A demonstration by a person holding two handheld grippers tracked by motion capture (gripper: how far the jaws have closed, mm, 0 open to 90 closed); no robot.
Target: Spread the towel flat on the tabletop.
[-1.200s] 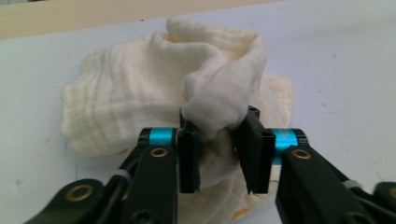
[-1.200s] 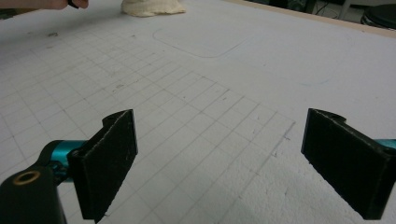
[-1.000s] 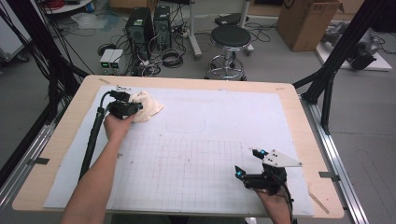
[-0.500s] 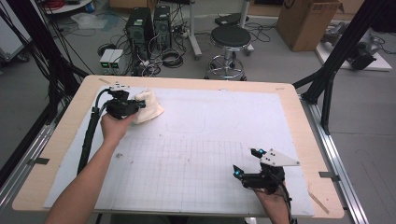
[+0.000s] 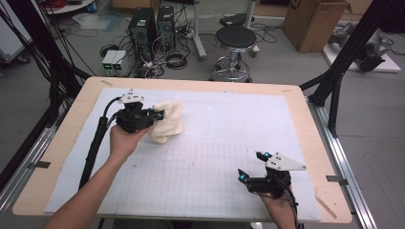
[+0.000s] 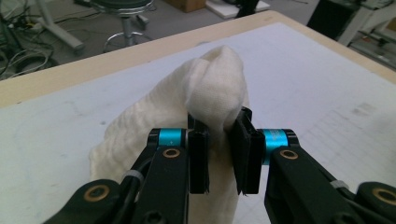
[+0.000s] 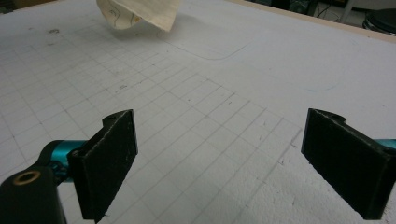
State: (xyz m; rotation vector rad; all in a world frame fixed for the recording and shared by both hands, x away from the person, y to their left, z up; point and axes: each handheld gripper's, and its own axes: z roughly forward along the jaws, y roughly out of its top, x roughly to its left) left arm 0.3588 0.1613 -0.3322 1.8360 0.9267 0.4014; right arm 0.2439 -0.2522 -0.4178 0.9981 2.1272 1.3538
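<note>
The white gridded mat [image 5: 210, 157] spreads across the wooden table [image 5: 62, 138], and up at its far-left part hangs the cream cloth [image 5: 167, 121], lifted clear of the mat with its long axis drooping downward. The left gripper [image 5: 155, 114] is clamped on a bunched fold at the cloth's top edge, pads pinching fabric. Well apart, at the near-right corner, the right gripper [image 5: 252, 167] sits spread wide with nothing between its pads. From it, the cloth lies far off, ahead and to the left.

cloth [image 5: 166, 121] far left on table [image 5: 229, 86], stool [image 5: 235, 38] behind
</note>
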